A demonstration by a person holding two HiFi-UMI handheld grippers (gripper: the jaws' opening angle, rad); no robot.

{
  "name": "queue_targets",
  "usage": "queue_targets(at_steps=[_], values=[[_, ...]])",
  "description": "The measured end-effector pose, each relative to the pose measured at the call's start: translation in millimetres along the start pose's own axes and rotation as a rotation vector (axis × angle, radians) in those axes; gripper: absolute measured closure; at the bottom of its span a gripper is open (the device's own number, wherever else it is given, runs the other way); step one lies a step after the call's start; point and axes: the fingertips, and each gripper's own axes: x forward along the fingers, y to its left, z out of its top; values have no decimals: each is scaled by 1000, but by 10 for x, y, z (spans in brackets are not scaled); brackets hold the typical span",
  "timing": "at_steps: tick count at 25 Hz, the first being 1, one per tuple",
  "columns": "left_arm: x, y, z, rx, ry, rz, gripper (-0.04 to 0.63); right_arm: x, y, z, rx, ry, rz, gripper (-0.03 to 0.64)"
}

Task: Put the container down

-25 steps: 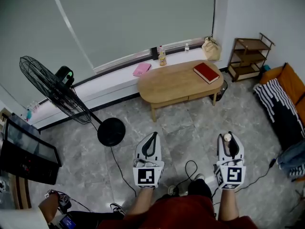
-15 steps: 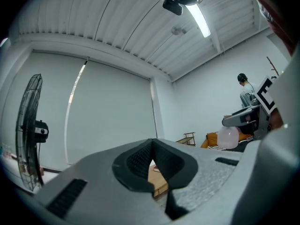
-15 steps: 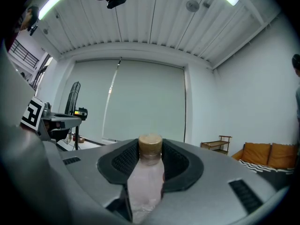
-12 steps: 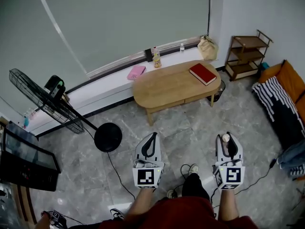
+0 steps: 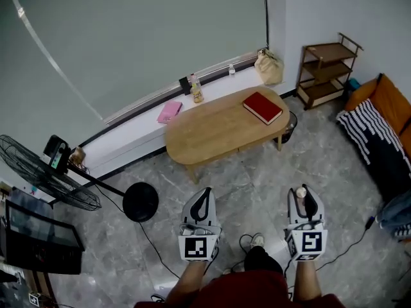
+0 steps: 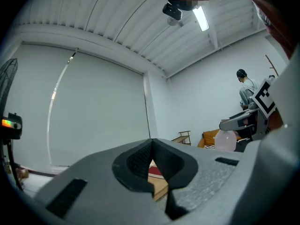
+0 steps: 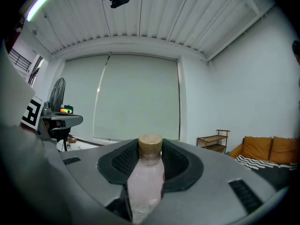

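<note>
Clear plastic container: a small bottle with a tan cap, it stood upright between the jaws of the right gripper, held over the floor and well short of the table.
Right gripper: closed on the container, its dark pads pressed against the neck and shoulders on both sides; it pointed level, out in front of the person's right forearm.
Left gripper: jaw tips were brought together with nothing between them; a slit lower down showed a strip of the table and book beyond.
Left gripper, head view: it was level with the right gripper and beside it, the two well apart.
Table: oval, light wood, it stood ahead of both grippers, near the window sill.
Book: red, it lay flat on the table's right end.
Window sill: white, it carried a pink flat item and a small drink bottle; a tan bag sat at its right corner.
Fan: black, on a round base, it stood at the left.
Shelf: a brown open rack against the right wall.
Sofa: orange, with a striped cloth over it, at the right edge.
</note>
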Motion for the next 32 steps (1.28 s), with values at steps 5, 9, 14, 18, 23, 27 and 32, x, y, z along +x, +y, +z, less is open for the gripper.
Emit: queue_targets(at_steps=[5,9,14,18,23,27,32], values=[[537,-227,10,44,6,-21,591,303,-476,-21,10,6,-8,476],[934,-416,31,40,9,-33,591,513,-861,-25,16,4,-21,476],[1332,-601,38,24,14,-40,591,751,-1201,-25,28,-9,-14,476],[1536,-673,72,22,-4,-42,591,886,-1362,-20,34,-10,-19,476],[1719,-649,23,16,0,-34,591,1046,-1471,2,19,-12,-22,476],[1903,-533,-80,3,10,-34,591,1253,-1492,5,12,-5,-32,475],[2231,-325,-165,-10,-16,-45,591,1609,-1461,-4,-2,6,-43,475]])
